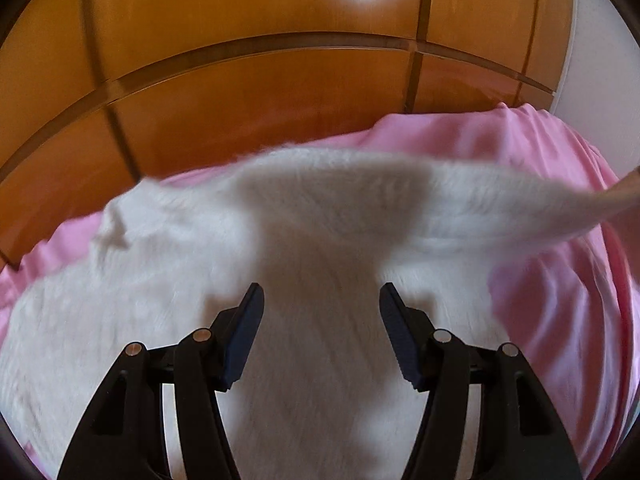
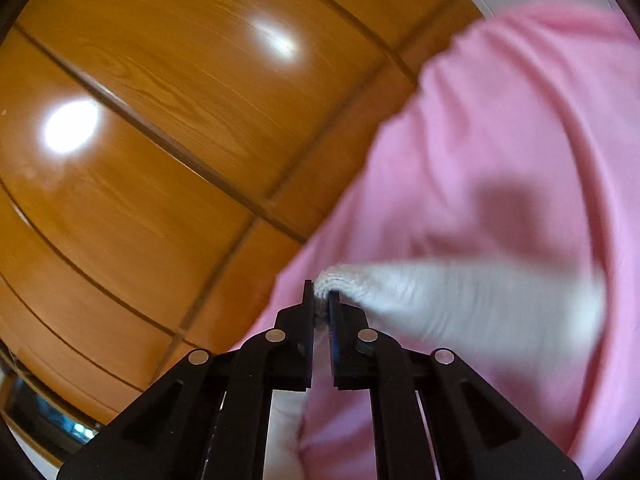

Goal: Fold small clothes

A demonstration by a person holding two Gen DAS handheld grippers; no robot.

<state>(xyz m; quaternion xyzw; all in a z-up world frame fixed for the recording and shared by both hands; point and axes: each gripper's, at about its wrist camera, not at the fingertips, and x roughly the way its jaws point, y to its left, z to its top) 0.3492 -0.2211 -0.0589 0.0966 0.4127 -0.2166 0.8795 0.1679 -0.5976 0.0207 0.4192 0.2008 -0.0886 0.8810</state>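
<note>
A white fuzzy knit garment (image 1: 304, 248) lies spread on a pink sheet (image 1: 540, 184). My left gripper (image 1: 322, 300) is open and empty, its black fingers just above the garment's middle. One long part of the garment (image 1: 520, 208) stretches off to the right, lifted and blurred. In the right wrist view my right gripper (image 2: 321, 294) is shut on the ribbed end of the white garment (image 2: 460, 296), which trails to the right over the pink sheet (image 2: 520, 140).
An orange wooden cabinet front with grooved panels (image 1: 260, 92) stands just beyond the sheet's far edge; it also fills the left of the right wrist view (image 2: 160, 140). A white wall (image 1: 592, 40) shows at the far right.
</note>
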